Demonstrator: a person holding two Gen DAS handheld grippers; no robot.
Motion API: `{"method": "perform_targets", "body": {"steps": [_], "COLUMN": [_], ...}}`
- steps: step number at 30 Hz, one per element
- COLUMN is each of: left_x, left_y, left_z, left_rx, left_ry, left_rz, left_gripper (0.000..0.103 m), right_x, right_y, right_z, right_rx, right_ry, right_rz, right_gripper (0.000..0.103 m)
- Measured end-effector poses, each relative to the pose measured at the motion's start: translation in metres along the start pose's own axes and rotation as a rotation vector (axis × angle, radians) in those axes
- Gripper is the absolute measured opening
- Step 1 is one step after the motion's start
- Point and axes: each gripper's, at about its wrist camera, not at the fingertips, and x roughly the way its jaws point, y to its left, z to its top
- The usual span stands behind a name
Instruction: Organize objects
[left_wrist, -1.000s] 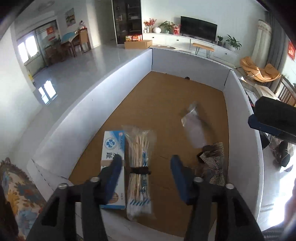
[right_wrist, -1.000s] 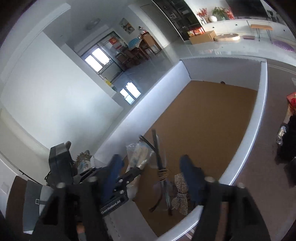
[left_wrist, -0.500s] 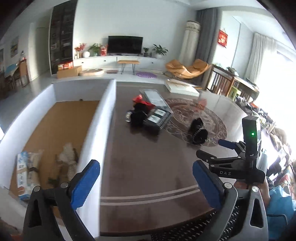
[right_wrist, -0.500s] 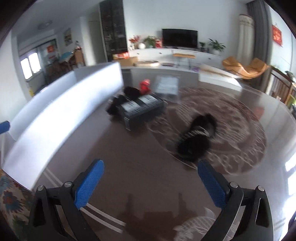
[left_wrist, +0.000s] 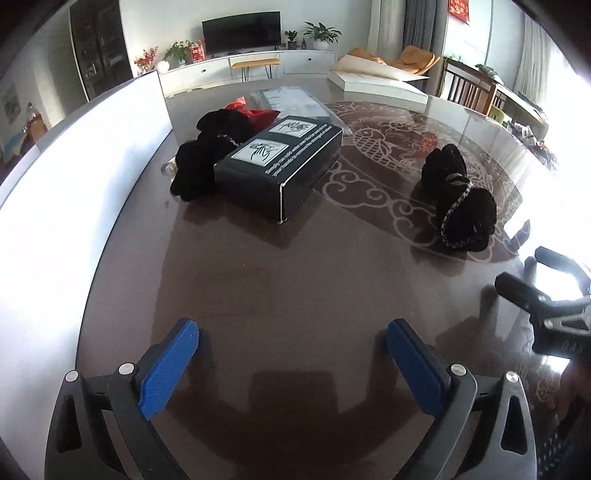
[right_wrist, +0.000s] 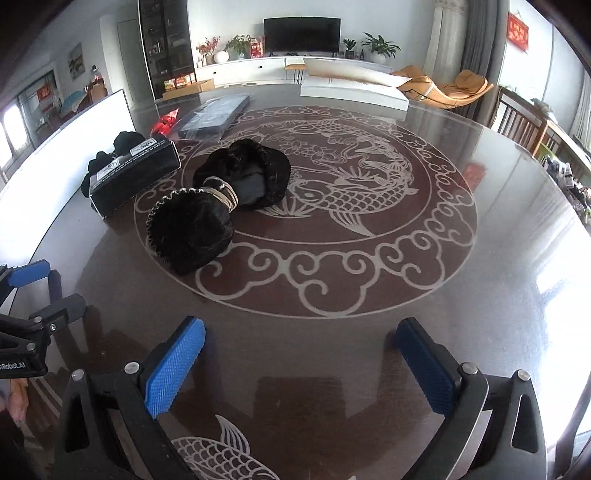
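Both sets of fingers are standing spread as wide as they go, nothing between them: left gripper (left_wrist: 291, 363) and right gripper (right_wrist: 301, 360) are each hovering over bare bench (right_wrist: 332, 288), blue pads clear of everything. Nearest target for the right is the black tied bundle (right_wrist: 221, 201), two fuzzy lobes cinched at the waist with pale cord, sitting on the carp medallion just ahead and to the left. Ahead of the left is the black box (left_wrist: 279, 164), and leaning against its far-left side is a second black fuzzy bundle (left_wrist: 207, 155); behind them are a red item (left_wrist: 258, 114) and a clear plastic packet (left_wrist: 291, 99). The white-walled bin (left_wrist: 74, 177) is running along the left edge. Risks, as I am judging them: the soft lobes are likely squashing under a pinch and slipping out unless the fingers are closing on the corded waist; the box is looking about as wide as the full spread, so a grab across it could skid on the glossy top; the two grippers are working close and could knock together. Writing: the box's white labels are too small to read; "nRobot.AI" is showing on the left gripper's body in the right view, "DAS" on the right gripper's.
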Motion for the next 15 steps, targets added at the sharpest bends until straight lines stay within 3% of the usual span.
{"method": "perform_targets", "body": {"steps": [5, 15], "left_x": [0.014, 0.014], "left_y": [0.001, 0.001], "left_z": [0.023, 0.024], "left_rx": [-0.031, -0.035], "left_ry": [-0.04, -0.04], "left_rz": [0.014, 0.015], "left_gripper": [0.103, 0.103], "right_x": [0.005, 0.01], "right_y": [0.002, 0.002], "right_z": [0.002, 0.001], "right_rx": [0.001, 0.002], "right_ry": [0.0, -0.001], "right_rz": [0.0, -0.001], "right_gripper": [0.103, 0.103]}}
